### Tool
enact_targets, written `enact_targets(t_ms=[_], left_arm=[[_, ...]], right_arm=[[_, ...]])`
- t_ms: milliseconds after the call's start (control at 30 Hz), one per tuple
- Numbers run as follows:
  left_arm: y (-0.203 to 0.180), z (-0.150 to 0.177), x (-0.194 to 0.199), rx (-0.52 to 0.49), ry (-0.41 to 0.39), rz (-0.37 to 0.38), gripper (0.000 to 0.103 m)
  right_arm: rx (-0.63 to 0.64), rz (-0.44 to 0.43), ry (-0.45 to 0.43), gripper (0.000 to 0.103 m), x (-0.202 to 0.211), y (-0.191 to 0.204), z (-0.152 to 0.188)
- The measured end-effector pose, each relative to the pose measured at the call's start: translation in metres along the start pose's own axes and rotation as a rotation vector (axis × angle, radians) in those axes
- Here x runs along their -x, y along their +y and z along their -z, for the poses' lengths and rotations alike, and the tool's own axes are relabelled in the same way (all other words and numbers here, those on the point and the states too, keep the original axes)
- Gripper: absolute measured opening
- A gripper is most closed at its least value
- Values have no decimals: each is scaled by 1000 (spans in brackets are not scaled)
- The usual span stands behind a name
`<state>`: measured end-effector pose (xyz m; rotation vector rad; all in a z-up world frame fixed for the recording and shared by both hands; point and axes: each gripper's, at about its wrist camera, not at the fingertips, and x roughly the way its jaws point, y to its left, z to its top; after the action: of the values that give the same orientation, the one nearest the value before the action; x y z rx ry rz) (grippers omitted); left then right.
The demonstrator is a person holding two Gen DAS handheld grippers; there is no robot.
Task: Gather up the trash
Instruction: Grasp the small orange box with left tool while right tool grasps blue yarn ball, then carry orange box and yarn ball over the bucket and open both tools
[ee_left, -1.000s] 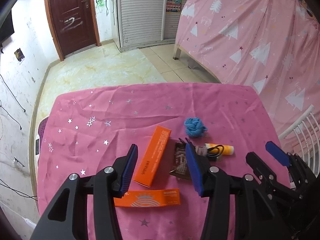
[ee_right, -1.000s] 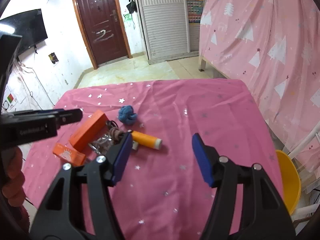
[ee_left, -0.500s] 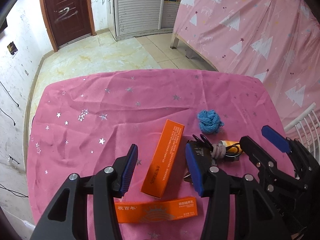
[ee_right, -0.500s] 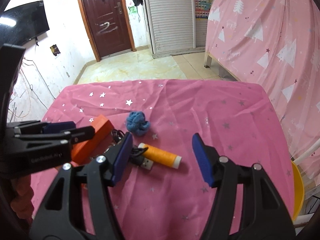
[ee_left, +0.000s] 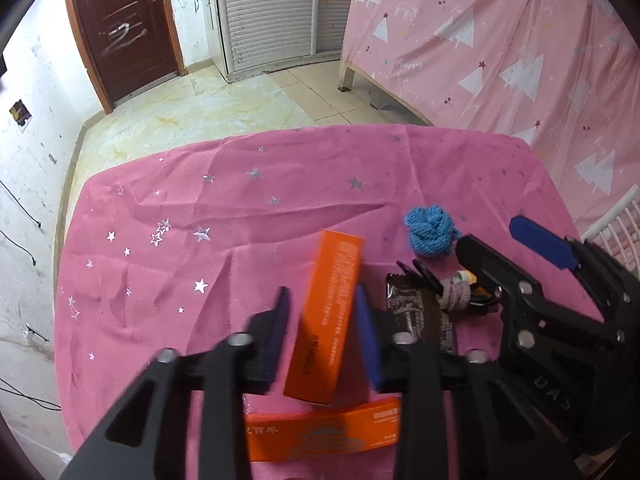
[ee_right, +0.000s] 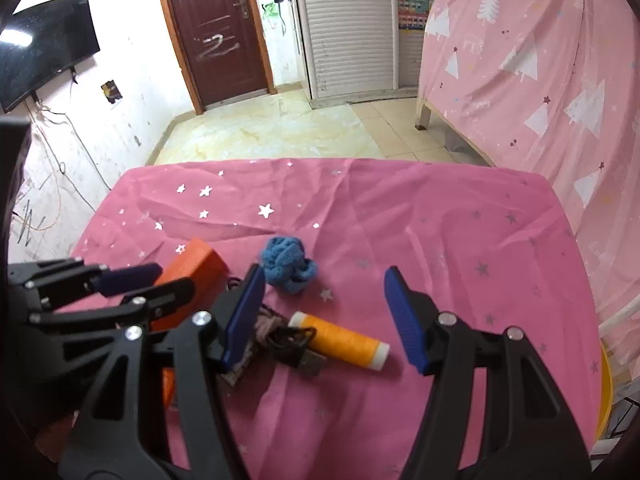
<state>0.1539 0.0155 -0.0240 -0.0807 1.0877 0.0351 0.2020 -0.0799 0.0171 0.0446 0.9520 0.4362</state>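
My left gripper [ee_left: 322, 316] straddles a tall orange box [ee_left: 326, 316] on the pink tablecloth; its blue pads are narrowed toward the box, small gaps still showing at each side. A second flat orange box [ee_left: 324, 436] lies below it. A brown wrapper [ee_left: 416, 316], a hair tie with black cord [ee_left: 456, 298] and a blue yarn ball [ee_left: 430, 232] lie to the right. My right gripper [ee_right: 324, 312] is open above the orange thread spool [ee_right: 340, 338], with the yarn ball [ee_right: 288, 264] just beyond.
A yellow bin [ee_right: 606, 392] stands at the table's right edge. A pink curtain [ee_right: 540, 60] hangs on the right. The tablecloth [ee_right: 440, 220] covers the whole table. A white rack [ee_left: 616, 232] is beside the table.
My left gripper has moved forward over the tall orange box and its jaws have narrowed around it. My right gripper has advanced toward the spool and stayed open.
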Motion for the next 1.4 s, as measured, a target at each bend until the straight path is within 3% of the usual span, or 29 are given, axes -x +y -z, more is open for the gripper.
enact_targets(t_ms=[367, 400, 567, 967, 1400], left_arm=[[19, 8, 6, 17, -24, -35, 16], [21, 8, 6, 19, -26, -34, 16], [27, 7, 6, 24, -30, -23, 16], [28, 7, 28, 31, -72, -22, 16], [-25, 14, 72, -43, -154, -32, 17]], right_arm=[[18, -1, 53, 59, -30, 12, -11], [20, 0, 61, 56, -34, 12, -11], [35, 16, 83, 25, -43, 15, -14], [20, 46, 6, 23, -17, 10, -17], [-61, 62, -94, 23, 37, -34, 2]])
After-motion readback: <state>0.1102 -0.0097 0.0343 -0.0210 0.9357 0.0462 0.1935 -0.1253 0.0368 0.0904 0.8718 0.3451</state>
